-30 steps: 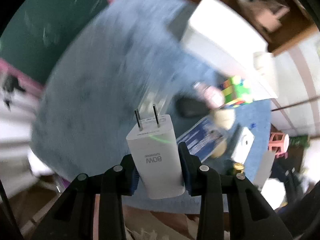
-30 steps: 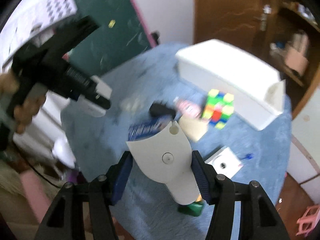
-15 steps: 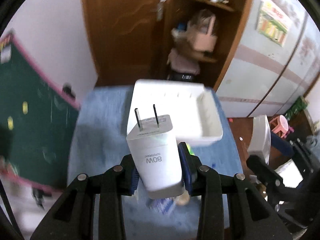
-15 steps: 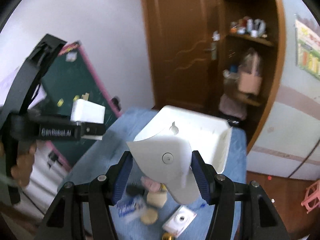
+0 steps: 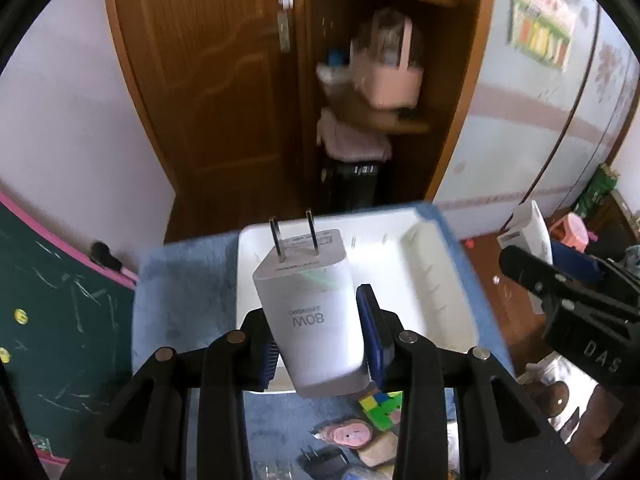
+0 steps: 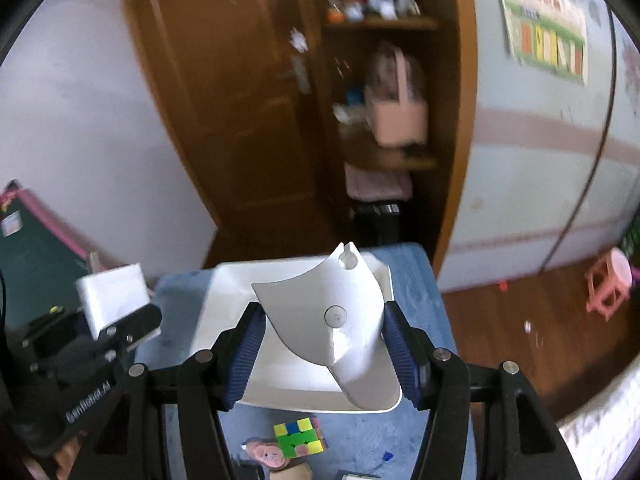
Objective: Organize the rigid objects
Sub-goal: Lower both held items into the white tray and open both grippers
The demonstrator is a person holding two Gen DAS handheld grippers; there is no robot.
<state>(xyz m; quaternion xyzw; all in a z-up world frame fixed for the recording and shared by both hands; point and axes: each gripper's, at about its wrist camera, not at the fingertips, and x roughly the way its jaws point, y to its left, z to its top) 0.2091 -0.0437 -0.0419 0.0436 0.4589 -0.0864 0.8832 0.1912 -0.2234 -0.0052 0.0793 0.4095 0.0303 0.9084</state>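
My left gripper (image 5: 320, 340) is shut on a white 80W wall charger (image 5: 312, 312), prongs pointing away, held above the near part of an open white bin (image 5: 420, 280). My right gripper (image 6: 323, 344) is shut on a white curved plastic piece (image 6: 332, 312) with a notch at its tip, also over the white bin (image 6: 224, 308). Each gripper shows in the other's view: the right gripper (image 5: 568, 300) at the right edge, the left gripper (image 6: 100, 344) with the charger (image 6: 112, 296) at the left. The bin's visible floor is bare.
The bin stands on a blue cloth-covered table (image 5: 180, 300). In front of it lie a colour cube (image 6: 300, 438), a pink round item (image 5: 348, 434) and a black plug (image 5: 324, 460). A green chalkboard (image 5: 60, 320) stands left, a wooden door and shelves behind, a pink stool (image 6: 612, 284) on the floor right.
Both grippers have risen and swung from looking down at the table's clutter to hanging over the white bin. Each keeps its object.
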